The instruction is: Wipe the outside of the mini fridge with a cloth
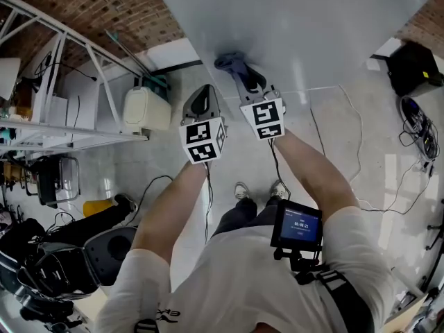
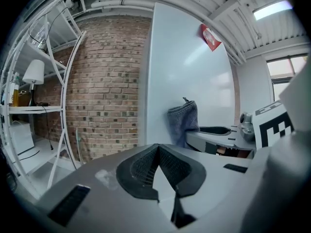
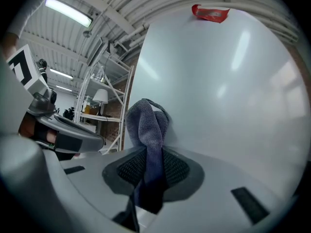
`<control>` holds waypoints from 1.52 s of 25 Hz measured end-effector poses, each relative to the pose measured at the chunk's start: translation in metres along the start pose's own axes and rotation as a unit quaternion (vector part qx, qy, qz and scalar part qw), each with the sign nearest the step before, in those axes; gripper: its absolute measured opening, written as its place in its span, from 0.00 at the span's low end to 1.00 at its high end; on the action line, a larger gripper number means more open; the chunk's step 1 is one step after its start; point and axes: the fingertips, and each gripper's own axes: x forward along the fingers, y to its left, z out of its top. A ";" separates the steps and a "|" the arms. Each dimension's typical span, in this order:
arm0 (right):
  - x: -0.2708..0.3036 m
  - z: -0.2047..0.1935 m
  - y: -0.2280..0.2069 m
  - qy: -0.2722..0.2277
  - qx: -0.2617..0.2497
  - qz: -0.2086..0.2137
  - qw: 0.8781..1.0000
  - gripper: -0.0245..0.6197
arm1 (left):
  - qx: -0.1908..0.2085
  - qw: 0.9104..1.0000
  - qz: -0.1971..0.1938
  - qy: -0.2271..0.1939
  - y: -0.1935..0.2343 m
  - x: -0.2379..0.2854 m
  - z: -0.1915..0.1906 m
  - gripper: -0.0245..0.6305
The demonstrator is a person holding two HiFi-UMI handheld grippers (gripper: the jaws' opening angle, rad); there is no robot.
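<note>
The white mini fridge (image 1: 298, 26) fills the top of the head view; its smooth side panel (image 3: 228, 96) faces my right gripper. My right gripper (image 1: 243, 71) is shut on a grey-blue cloth (image 3: 148, 130), whose bunched end (image 1: 229, 62) presses against the fridge panel. The same cloth (image 2: 184, 123) shows in the left gripper view, against the fridge (image 2: 189, 81). My left gripper (image 1: 201, 103) is held just left of the right one, a little short of the fridge, with its jaws shut and nothing between them.
A white metal shelf rack (image 1: 62, 116) stands at the left before a brick wall (image 2: 107, 86). A cream box (image 1: 146, 109) sits on the floor beside it. Cables (image 1: 361, 165) trail over the floor at the right. A red sticker (image 3: 210, 12) sits near the fridge's top.
</note>
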 end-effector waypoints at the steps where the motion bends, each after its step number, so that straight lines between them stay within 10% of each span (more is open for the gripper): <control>1: -0.003 -0.001 -0.007 0.001 0.001 -0.004 1.000 0.17 | 0.000 1.000 -0.003 0.000 -0.005 0.003 0.001 0.04; 25: -0.133 -0.040 -0.272 0.040 0.012 -0.145 0.989 0.17 | -0.008 0.996 -0.089 0.005 -0.216 0.091 0.020 0.04; 38: -0.175 -0.054 -0.346 0.038 0.029 -0.175 0.983 0.17 | -0.008 0.996 -0.086 -0.001 -0.269 0.104 0.024 0.04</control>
